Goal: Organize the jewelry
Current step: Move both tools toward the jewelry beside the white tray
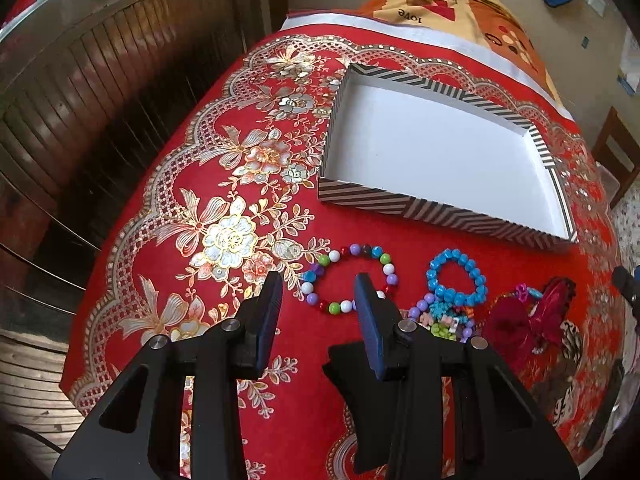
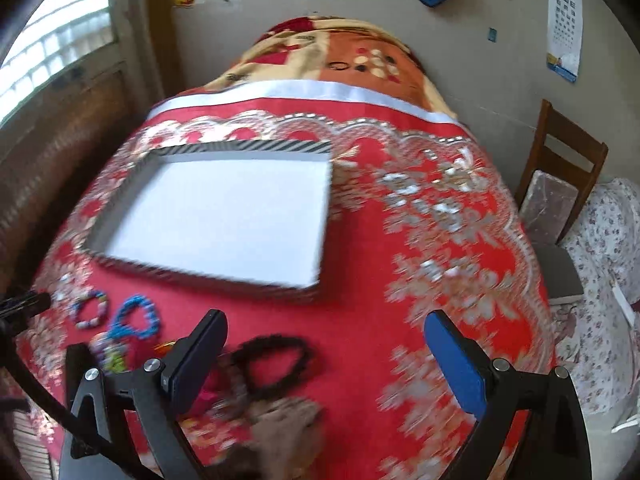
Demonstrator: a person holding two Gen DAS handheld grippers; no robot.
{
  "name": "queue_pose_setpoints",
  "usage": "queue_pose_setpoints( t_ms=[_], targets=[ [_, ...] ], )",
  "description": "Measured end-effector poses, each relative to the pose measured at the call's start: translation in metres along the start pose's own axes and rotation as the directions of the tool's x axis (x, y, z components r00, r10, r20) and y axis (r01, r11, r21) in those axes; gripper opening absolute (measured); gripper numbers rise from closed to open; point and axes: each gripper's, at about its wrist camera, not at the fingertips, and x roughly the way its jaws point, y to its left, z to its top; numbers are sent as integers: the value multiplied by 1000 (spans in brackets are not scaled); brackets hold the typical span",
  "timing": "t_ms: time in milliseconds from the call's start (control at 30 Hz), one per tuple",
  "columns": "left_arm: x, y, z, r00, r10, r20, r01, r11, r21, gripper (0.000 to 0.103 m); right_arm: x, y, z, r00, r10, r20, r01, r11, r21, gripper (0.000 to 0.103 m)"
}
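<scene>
The tabletop [image 1: 304, 420] carries a red cloth with gold and silver floral print. On it, toward the far side, lies a shallow striped box [image 1: 404, 204] with a white floor; nothing rests inside it. In my right wrist view the same box [image 2: 104, 220] sits left of centre, blurred.

Along the near edge of the box, apart from it, the jewelry lies in a row. A dark red fabric hair piece [image 1: 528, 320] lies furthest right in my left wrist view. A multicoloured bead bracelet [image 1: 350, 278] lies flat just ahead of my left hand-held gripper [image 1: 318, 292]. Beside it, to the right, lies a blue bead bracelet [image 1: 456, 280], with a small cluster of pastel beads [image 1: 440, 320] touching its near side. In my right wrist view a black fuzzy hair band [image 2: 276, 364] lies near my right hand-held gripper [image 2: 326, 330].

My left hand-held gripper is released, its fingers parted and grasping nothing; its right finger overlaps the multicoloured bracelet in view. My right hand-held gripper is spread wide, grasping nothing.
</scene>
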Motion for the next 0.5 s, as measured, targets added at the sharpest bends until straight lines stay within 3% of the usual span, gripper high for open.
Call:
queue_pose_setpoints(
  t_ms=[200,500],
  targets=[
    [-6,2,-1,1000,-9,11,9,1000,17,36,-12,40,-12,1000,30,0,-30,1000,-6,98],
    [-11,2,-3,1000,-18,19,18,1000,18,36,-15,64,-17,998,69,-9,-69,998,-10,98]
  ],
)
